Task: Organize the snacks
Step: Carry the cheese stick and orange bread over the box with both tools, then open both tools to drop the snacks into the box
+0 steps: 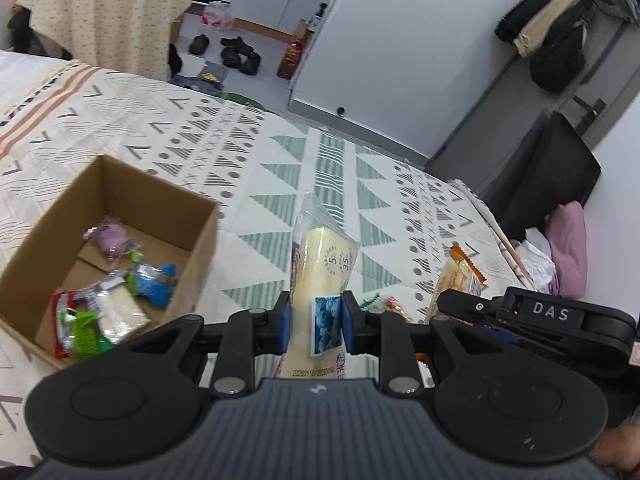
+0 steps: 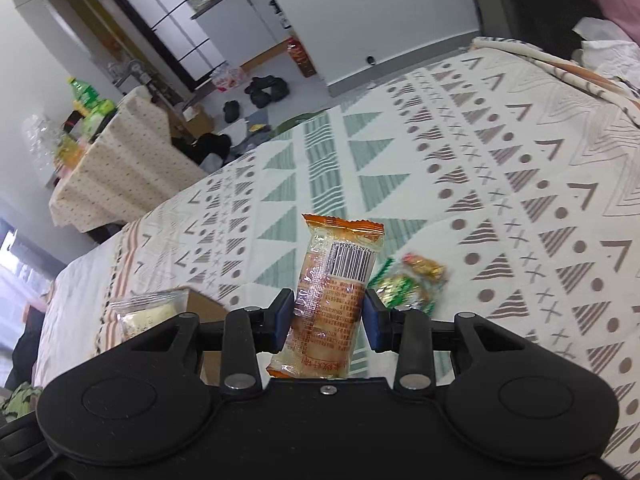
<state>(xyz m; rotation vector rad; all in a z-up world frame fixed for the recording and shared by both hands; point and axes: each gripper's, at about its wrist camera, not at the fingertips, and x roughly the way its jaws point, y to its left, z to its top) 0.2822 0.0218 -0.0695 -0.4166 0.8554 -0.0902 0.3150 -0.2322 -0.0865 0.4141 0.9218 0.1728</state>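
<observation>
Both snacks look feather-light and crinkly, so mid-pack pinches seem right: the left gripper (image 1: 314,326) is clamped on the pale cake pack (image 1: 322,280) held above the bed (image 1: 400,216) near the cardboard box (image 1: 200,240), while the right gripper (image 2: 326,316) squeezes the orange wafer pack (image 2: 334,292), probably crushable.

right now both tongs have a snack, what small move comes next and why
Probably carry the left tongs over to the cardboard box and let go there. They are shut on a pale cream snack pack, and the open box sits just to their left with several snacks already inside. The right tongs hold an orange wrapped snack, which can follow.
</observation>
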